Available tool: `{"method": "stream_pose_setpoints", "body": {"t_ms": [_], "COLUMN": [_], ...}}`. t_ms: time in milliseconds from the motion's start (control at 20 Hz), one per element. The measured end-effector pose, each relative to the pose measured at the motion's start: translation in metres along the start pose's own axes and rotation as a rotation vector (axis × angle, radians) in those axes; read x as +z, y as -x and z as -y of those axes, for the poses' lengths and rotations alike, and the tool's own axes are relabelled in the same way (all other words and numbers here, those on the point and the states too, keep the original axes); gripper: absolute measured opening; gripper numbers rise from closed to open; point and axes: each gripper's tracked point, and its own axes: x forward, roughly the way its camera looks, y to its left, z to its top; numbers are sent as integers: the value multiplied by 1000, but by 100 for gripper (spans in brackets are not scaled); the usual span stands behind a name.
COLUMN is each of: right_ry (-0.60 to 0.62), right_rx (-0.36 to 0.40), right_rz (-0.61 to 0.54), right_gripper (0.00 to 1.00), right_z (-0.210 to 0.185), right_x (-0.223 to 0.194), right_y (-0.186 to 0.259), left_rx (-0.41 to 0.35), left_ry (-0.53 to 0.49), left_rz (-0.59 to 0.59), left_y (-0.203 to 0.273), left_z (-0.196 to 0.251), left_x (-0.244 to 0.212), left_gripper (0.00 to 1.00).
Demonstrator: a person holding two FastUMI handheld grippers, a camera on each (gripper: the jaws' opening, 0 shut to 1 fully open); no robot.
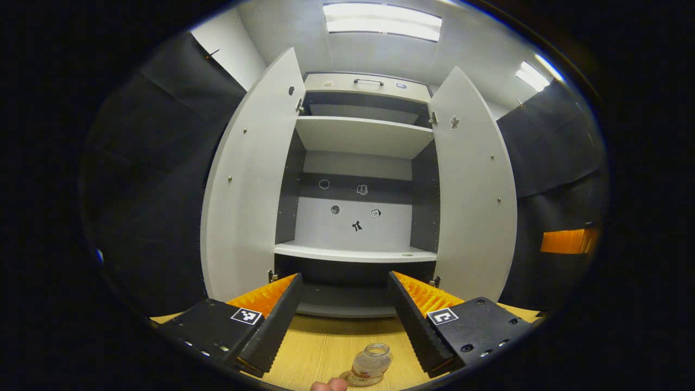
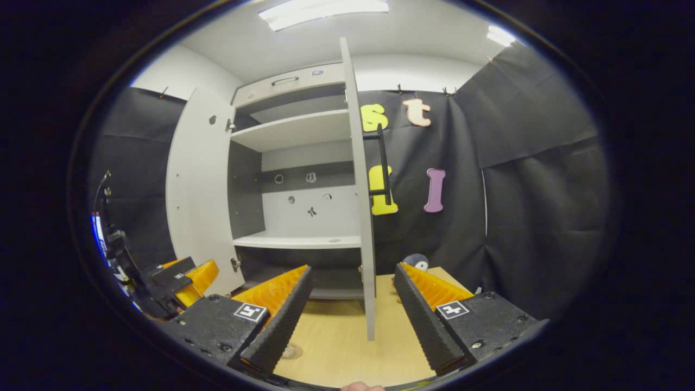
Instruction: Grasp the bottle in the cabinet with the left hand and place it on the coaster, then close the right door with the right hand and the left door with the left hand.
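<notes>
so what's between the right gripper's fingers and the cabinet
In the right gripper view, the right door stands edge-on in the gap ahead of the right gripper, with bare table running to the cabinet.

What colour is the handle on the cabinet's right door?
Black: a slim vertical bar handle on the right door, best seen in the right gripper view.

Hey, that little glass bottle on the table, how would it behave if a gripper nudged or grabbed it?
The bottle looks like clear glass, so probably rigid, smooth and rather slippery between fingers, and breakable if dropped. It stands upright with an open mouth on the wooden table; being short and squat, it seems unlikely to tip from a light nudge, though on its side it would likely roll.
</notes>
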Motion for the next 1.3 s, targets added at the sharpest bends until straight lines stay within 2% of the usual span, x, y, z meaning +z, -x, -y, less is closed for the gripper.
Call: {"method": "stream_pose_setpoints", "body": {"t_ms": [100,150,200,300,350,400,450,700,950,1250,1300], "right_ry": [-5,-9,-13,-16,-17,-18,-16,15,57,32,26], "right_rx": [4,9,12,14,14,16,18,-5,-20,-40,-46], "right_rz": [3,4,8,17,18,19,25,57,63,138,140], "right_gripper": [99,94,99,99,99,99,99,99,99,99,94], "right_z": [0,-1,-1,0,0,0,1,15,34,61,69], "right_x": [0,0,1,2,3,3,6,26,44,105,115], "right_y": [-1,-2,-2,-1,-1,0,1,-2,-9,-40,-48], "left_rx": [22,34,45,70,82,92,96,102,76,51,47], "left_ry": [8,13,17,6,-6,-17,-20,-13,-29,-14,-18], "left_rz": [-23,-36,-41,-39,-43,-53,-65,-96,-90,-78,-85], "left_y": [1,2,2,1,0,0,0,4,3,1,0], "left_z": [-8,-12,-14,-22,-25,-28,-29,-32,-29,-23,-21], "left_x": [5,5,8,13,14,13,11,1,-2,-3,-4], "left_gripper": [95,95,95,95,99,95,95,95,95,95,95]}}
